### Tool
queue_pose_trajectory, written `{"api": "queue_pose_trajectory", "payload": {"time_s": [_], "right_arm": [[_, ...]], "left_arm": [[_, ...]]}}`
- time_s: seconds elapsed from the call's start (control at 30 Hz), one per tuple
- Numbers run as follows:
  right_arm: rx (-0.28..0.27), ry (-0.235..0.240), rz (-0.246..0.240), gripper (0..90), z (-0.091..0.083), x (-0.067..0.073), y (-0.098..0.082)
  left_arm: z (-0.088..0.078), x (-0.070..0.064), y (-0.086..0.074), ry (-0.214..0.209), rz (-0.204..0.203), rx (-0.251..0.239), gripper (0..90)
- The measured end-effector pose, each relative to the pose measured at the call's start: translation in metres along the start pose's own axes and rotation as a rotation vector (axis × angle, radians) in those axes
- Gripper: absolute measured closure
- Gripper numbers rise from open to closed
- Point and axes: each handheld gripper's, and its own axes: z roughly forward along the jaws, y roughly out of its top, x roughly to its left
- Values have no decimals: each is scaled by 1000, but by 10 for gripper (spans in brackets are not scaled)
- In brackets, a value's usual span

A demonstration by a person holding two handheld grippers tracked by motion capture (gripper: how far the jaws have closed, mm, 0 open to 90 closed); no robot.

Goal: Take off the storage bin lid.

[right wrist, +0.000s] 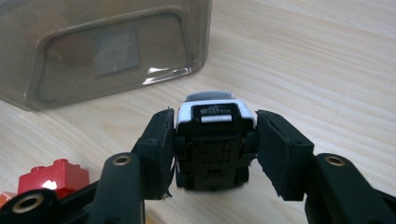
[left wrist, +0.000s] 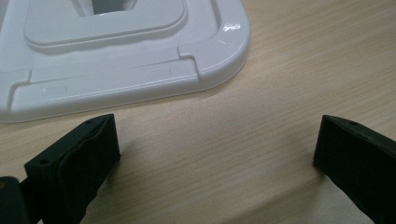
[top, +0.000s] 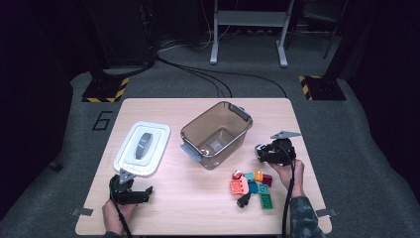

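grippers: black, grey three-cornered plates | cables: black | right sleeve (top: 302,213): camouflage pattern

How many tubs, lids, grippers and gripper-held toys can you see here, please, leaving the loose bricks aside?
Tub: 1
Lid: 1
Grippers: 2, the left gripper open, the right gripper shut
Held toys: 1, a toy car in the right gripper
Total: 5

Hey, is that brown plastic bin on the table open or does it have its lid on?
Open. The brown bin has no lid on it; the white lid lies flat on the table beside it.
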Motion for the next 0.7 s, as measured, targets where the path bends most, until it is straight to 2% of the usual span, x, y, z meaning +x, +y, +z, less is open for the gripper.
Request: {"api": "queue_pose_trajectory", "payload": {"time_s": [0.37,0.7], "right_arm": [[-13,-5,26,484,-2,-2,4],[-31,-4,27,485,-5,-1,13]], "left_arm": [[0,0,0,0,2,4,0],[-1,0,0,-2,2,8,0]]}}
